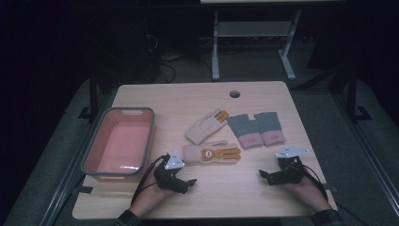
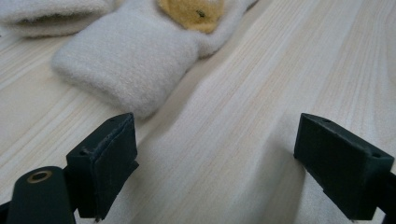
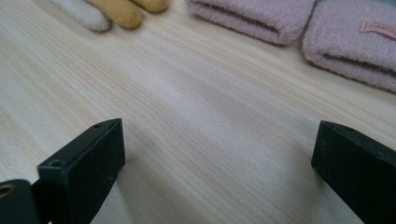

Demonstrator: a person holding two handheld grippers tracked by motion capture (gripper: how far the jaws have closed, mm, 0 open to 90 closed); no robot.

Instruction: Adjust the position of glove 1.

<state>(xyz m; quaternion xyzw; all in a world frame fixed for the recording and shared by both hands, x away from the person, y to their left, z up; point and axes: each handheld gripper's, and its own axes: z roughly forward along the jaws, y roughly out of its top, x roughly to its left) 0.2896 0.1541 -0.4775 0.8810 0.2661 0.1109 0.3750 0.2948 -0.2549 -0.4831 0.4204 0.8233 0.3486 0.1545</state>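
Two cream gloves with orange fingers lie mid-table: one [image 1: 211, 154] [image 2: 135, 51] near me with a bear face, the other [image 1: 205, 126] angled behind it. Two grey gloves with pink cuffs [image 1: 256, 130] [image 3: 299, 23] lie side by side to their right. My left gripper [image 1: 188, 182] [image 2: 219, 163] rests on the table just in front of the near cream glove's cuff, jaws wide apart, nothing between them. My right gripper [image 1: 263, 176] [image 3: 219, 168] sits low at the front right, open over bare wood, in front of the pink cuffs.
A pink bin with a grey rim [image 1: 120, 143] stands empty at the table's left side. A round cable hole [image 1: 235, 93] is near the far edge. Beyond the table, a white stand's legs [image 1: 254, 42] and cables sit on the dark floor.
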